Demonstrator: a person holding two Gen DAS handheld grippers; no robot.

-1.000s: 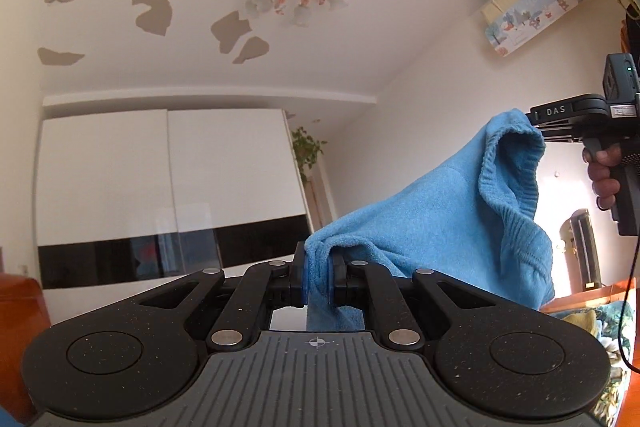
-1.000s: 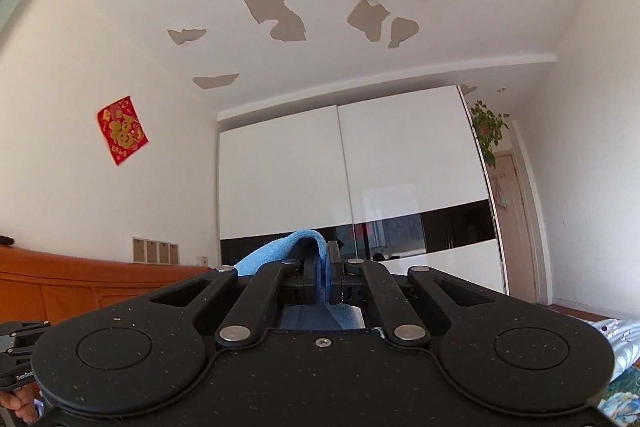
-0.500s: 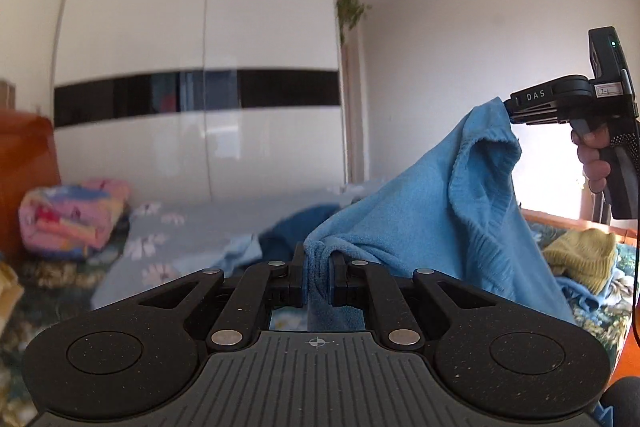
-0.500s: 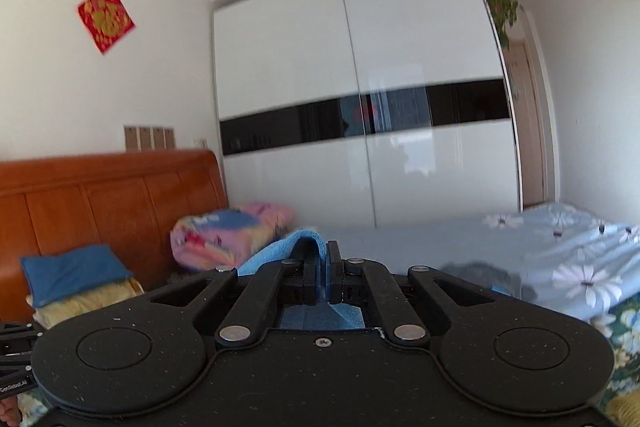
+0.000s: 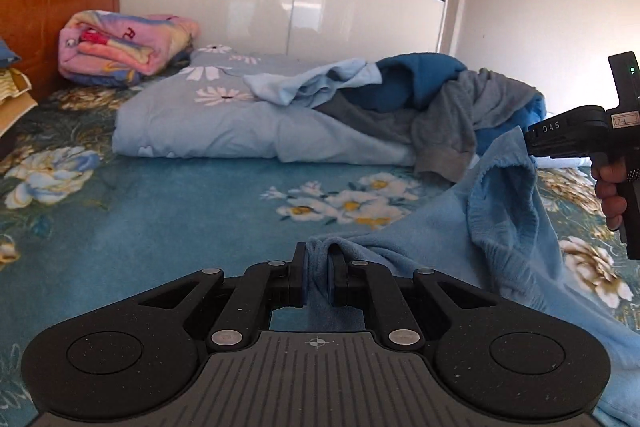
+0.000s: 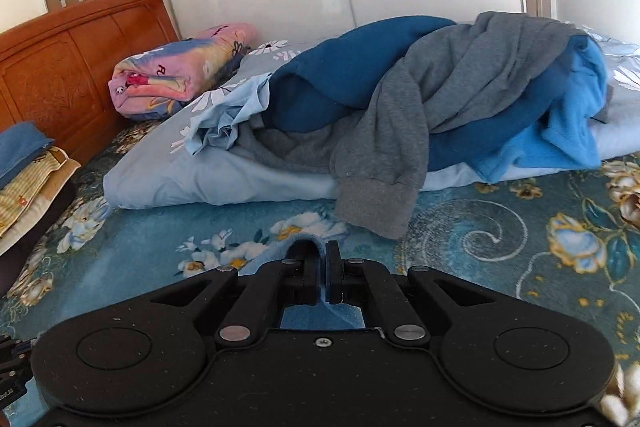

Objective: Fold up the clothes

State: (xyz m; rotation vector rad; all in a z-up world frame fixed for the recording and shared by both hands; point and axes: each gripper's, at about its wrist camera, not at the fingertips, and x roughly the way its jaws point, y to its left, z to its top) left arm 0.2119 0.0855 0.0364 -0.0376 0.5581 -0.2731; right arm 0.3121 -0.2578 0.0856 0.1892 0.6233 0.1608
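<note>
A light blue knit sweater (image 5: 460, 227) hangs between my two grippers over the floral bed (image 5: 160, 211). My left gripper (image 5: 318, 263) is shut on a bunched edge of it. My right gripper (image 6: 322, 263) is shut on another edge, a small fold (image 6: 298, 243) showing over its fingers. In the left wrist view the right gripper (image 5: 532, 143) is to the right, held by a hand, pinching the sweater's top edge. The sweater's lower part drapes down at the right, out of view.
A pile of clothes lies on a folded pale blue quilt (image 6: 180, 183): a grey sweatshirt (image 6: 420, 119), a dark blue garment (image 6: 340, 79), a brighter blue fleece (image 6: 568, 131), a pale blue shirt (image 5: 304, 87). A pink rolled blanket (image 5: 120, 43) sits by the wooden headboard (image 6: 68, 67).
Both grippers have tipped down from facing the ceiling and wardrobe to facing the bed. The sweater has come down with them, still held at both ends.
</note>
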